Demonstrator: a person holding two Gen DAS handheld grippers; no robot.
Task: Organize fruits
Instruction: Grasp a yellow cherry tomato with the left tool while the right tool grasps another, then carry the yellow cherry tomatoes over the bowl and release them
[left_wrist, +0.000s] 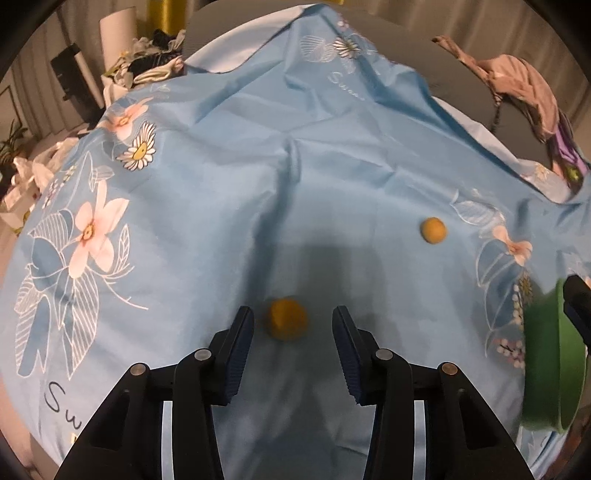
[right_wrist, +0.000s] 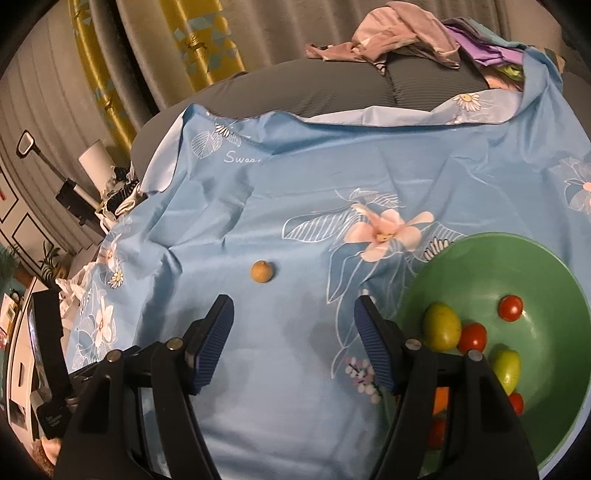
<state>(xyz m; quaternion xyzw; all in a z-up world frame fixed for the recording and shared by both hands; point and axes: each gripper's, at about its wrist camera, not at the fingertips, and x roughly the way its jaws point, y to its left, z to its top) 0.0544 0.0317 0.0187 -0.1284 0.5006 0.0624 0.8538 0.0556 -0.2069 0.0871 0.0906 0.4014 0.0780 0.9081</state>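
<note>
My left gripper (left_wrist: 293, 325) is open wide above the blue flowered cloth (left_wrist: 229, 177), and a small orange fruit (left_wrist: 287, 318) lies on the cloth between my two fingers, a little nearer to the left finger and not touching either one (the picture is somewhat blurred here). A second small yellow-brown fruit (left_wrist: 433, 230) lies farther away and to the right on the same cloth, well apart from the first one. At the right edge of this view I see the green bowl (left_wrist: 546, 369), and a dark part of my other gripper is just beside its rim. My right gripper (right_wrist: 293, 325) is also open and holds nothing; under it there is only cloth. In the right wrist view the green bowl (right_wrist: 517, 266) stands near and to the right, with its rim just beside my right finger. Inside it are two yellow-green fruits (right_wrist: 441, 326) and several small red fruits (right_wrist: 511, 307), and something orange is partly hidden behind my finger. The yellow-brown fruit (right_wrist: 262, 271) lies on the cloth farther ahead, to the left of the bowl.
</note>
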